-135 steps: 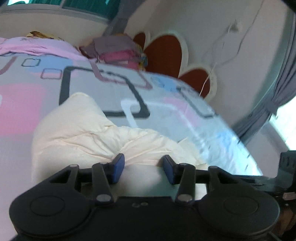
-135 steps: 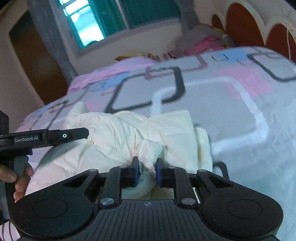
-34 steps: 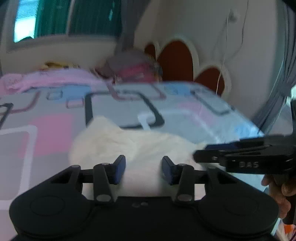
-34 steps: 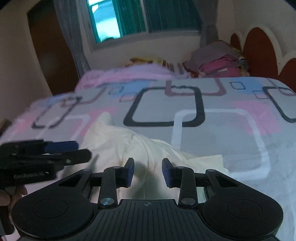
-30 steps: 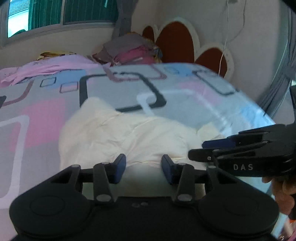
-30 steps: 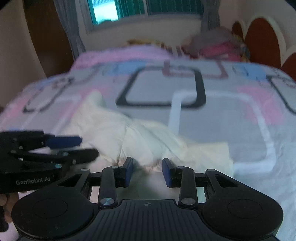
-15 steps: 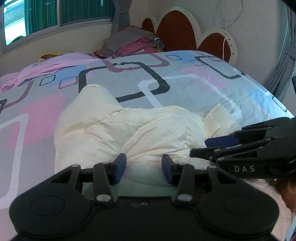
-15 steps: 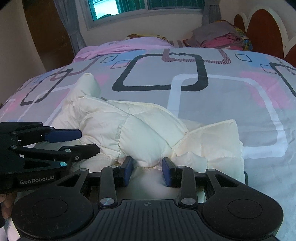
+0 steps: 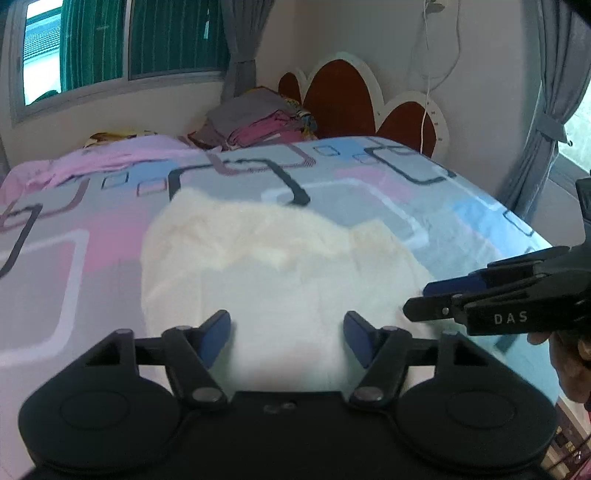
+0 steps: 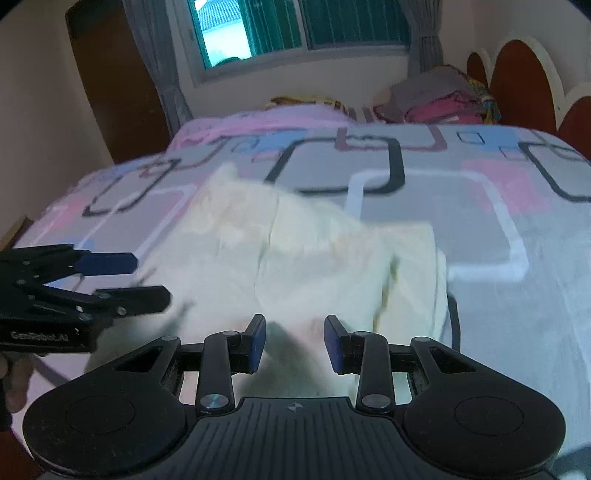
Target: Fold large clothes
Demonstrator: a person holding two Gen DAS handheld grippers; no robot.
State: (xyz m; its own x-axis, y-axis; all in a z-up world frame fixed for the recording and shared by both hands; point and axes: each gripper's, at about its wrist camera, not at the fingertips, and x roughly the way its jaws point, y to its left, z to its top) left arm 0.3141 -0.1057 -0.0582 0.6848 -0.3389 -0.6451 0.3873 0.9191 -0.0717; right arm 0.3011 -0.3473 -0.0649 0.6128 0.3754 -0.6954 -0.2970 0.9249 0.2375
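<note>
Bed (image 9: pixel 369 192) carries a cream jacket (image 9: pixel 266 266); both claws, left (image 9: pixel 287 338) and right (image 10: pixel 294 343), gape empty, so pinch its near edge evenly

A wide bed covered by a grey sheet printed with pink, blue and black squares (image 9: pixel 369 192) fills the room; a scalloped red-brown headboard with white trim (image 9: pixel 343 99) stands against a cream wall (image 9: pixel 480 55); grey curtains (image 10: pixel 424 44) flank a green-shuttered window (image 10: pixel 295 26); a dark brown wooden door (image 10: pixel 118 85) stands at the left.

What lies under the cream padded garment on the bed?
The cream garment rests on the patterned bedsheet, whose squares show all around it. Whatever lies beneath its bunched folds is covered and cannot be seen.
</note>
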